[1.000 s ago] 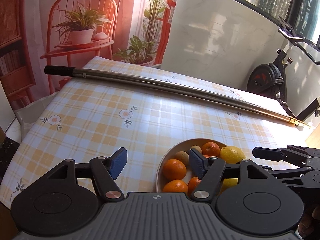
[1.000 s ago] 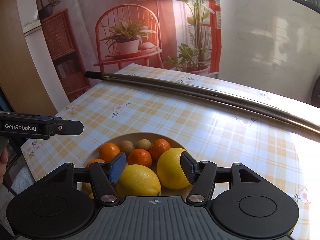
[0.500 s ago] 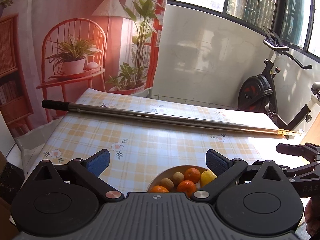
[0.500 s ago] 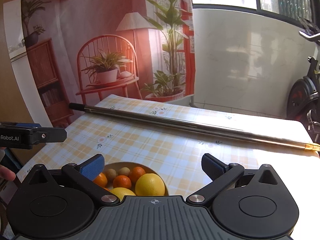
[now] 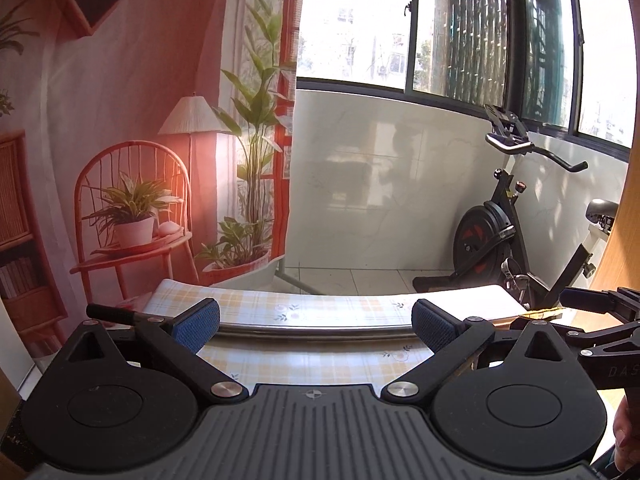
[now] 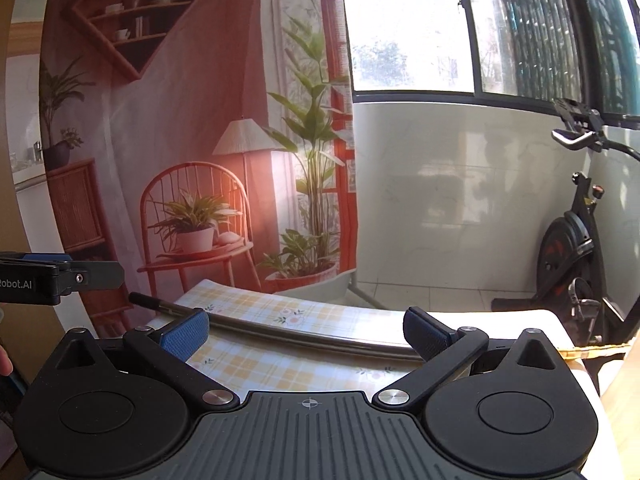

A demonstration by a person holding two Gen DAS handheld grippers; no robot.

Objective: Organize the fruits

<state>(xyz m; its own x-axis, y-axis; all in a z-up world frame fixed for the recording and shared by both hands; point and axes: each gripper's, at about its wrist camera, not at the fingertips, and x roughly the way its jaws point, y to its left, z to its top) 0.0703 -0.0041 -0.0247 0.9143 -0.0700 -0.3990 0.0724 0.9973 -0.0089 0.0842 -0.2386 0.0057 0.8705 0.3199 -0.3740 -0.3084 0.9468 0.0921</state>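
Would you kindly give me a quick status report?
Left gripper open, empty. Right gripper open, empty. No fruit in view. Metal pole lies across the table ahead.

Near half of bench (image 5: 320,364) hidden behind left gripper (image 5: 316,326) body; metal pole (image 6: 304,338) ends covered by right gripper (image 6: 306,334) pads; exercise bike (image 6: 576,248) cut by frame edge; window scenery overexposed, unreadable.
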